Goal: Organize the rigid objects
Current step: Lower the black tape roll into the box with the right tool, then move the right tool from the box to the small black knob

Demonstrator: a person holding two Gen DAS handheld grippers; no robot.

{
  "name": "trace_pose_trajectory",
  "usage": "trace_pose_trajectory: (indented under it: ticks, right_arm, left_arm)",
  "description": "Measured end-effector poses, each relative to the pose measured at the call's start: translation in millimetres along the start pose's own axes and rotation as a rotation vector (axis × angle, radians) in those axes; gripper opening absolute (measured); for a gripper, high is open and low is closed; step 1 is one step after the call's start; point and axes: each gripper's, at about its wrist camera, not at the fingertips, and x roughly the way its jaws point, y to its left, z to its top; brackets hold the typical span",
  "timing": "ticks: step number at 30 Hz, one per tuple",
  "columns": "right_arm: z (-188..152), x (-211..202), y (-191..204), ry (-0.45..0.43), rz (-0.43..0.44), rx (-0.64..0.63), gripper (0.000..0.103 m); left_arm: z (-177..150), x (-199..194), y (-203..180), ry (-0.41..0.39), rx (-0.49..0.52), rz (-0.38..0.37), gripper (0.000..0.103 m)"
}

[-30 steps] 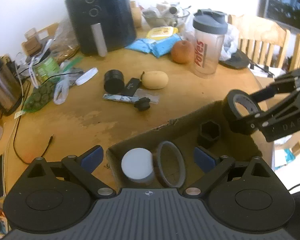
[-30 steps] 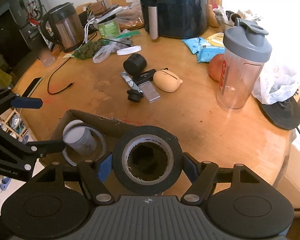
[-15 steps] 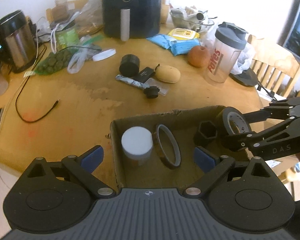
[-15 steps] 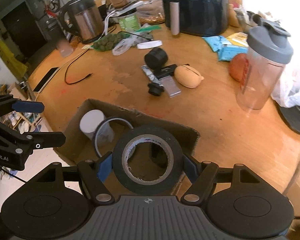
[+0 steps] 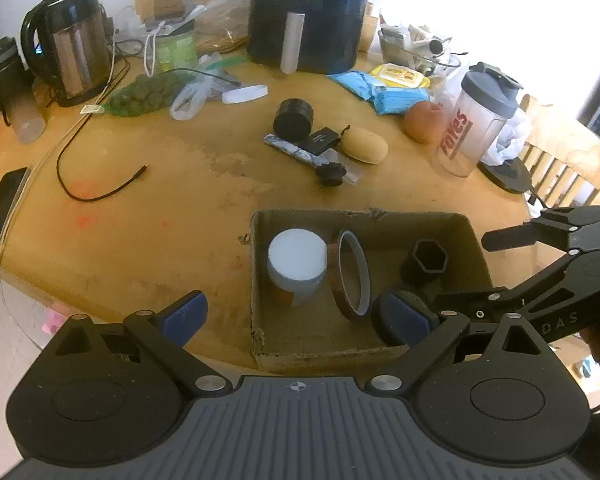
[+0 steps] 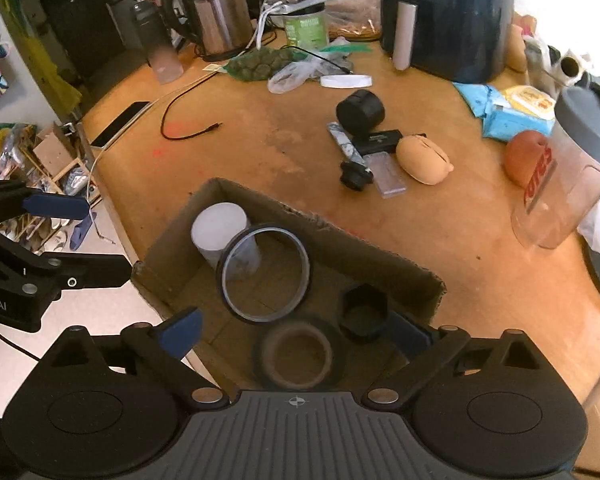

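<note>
A cardboard box (image 5: 380,216) (image 6: 284,210) sits at the table's near edge. It holds a white-lidded jar (image 5: 297,264) (image 6: 220,228), a thin tape ring (image 5: 354,276) (image 6: 264,274) leaning upright, a black hex nut (image 5: 425,264) (image 6: 363,312) and a black tape roll (image 6: 298,356) lying flat on the box floor. My right gripper (image 6: 296,334) is open just above that roll, not gripping it. It also shows in the left wrist view (image 5: 496,264). My left gripper (image 5: 296,316) is open and empty over the box's near side.
On the table beyond the box lie a black cylinder (image 5: 293,118), a small black case (image 5: 320,140), a tan pouch (image 5: 365,151), a black knob (image 5: 331,174) and a shaker bottle (image 5: 474,128). An air fryer (image 5: 310,12), kettle (image 5: 70,48) and cable (image 5: 100,188) stand farther back.
My right gripper lowered the black tape roll into the box, opened and let it go. The roll now lies flat on the box floor. My left gripper rose and pulled back a little.
</note>
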Motion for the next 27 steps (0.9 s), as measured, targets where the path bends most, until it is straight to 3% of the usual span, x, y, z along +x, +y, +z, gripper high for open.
trace_pose_trajectory:
  ticks: [27]
  right_arm:
    - [-8,0,-17,-0.004,-0.108,0.140,0.103]
  left_arm:
    - [16,12,2,0.022,0.066,-0.056,0.098]
